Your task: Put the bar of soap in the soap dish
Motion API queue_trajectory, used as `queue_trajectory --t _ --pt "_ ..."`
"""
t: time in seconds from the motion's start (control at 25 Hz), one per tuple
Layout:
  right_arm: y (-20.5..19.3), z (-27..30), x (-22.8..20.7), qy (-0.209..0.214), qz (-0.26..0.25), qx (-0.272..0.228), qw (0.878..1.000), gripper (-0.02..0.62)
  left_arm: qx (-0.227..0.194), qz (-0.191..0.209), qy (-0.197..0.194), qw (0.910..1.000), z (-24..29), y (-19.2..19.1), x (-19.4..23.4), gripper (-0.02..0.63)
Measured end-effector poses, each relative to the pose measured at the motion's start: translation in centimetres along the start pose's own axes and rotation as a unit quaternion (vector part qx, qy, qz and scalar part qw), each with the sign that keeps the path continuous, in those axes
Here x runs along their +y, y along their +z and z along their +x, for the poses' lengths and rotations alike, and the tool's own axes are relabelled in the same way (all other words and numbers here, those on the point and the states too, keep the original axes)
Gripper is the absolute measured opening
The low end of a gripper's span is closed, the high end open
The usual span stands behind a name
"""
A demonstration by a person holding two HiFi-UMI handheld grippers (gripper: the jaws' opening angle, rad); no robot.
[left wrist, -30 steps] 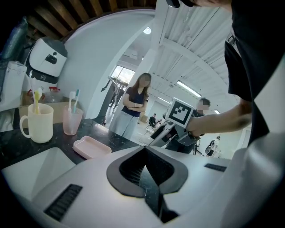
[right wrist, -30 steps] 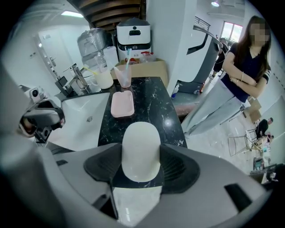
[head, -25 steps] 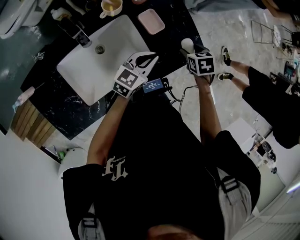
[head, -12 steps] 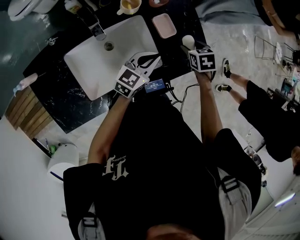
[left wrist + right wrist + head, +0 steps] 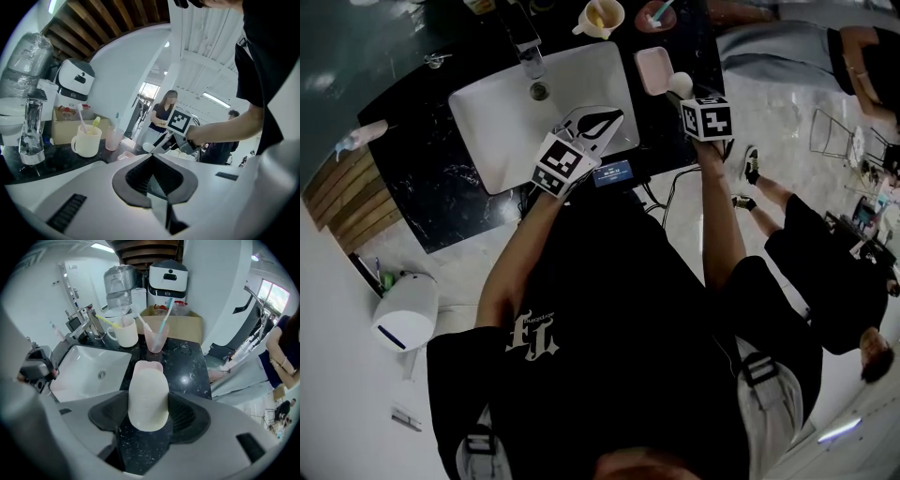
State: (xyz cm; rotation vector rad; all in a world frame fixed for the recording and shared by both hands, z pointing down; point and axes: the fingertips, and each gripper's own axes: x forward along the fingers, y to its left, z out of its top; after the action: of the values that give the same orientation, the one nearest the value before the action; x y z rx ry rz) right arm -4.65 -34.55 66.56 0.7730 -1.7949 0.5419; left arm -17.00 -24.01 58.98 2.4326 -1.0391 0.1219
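Smooth oval bar of soap clamped in right claw, speckled counter below; left claw clenched, empty.

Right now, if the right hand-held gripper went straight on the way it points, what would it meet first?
Probably the pink soap dish, lying just beyond the bar of soap that the right hand-held gripper clamps. A pink cup stands farther back; depth is hard to judge.
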Motion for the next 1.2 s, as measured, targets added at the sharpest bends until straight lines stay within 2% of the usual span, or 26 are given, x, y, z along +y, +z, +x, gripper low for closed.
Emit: queue_trajectory --t 0.56,1.2 --pt "3.0 3.9 0.4 0.009 -0.017 0.018 1.0 0.268 -0.006 -0.019 0.039 0.999 -1.7 0.0 3.0 0.008" --pt "3.3 9.1 0.4 0.015 0.001 0.05 0.999 0.268 0.007 -0.031 0.054 0.998 -2.8 -0.7 4.9 0.008"
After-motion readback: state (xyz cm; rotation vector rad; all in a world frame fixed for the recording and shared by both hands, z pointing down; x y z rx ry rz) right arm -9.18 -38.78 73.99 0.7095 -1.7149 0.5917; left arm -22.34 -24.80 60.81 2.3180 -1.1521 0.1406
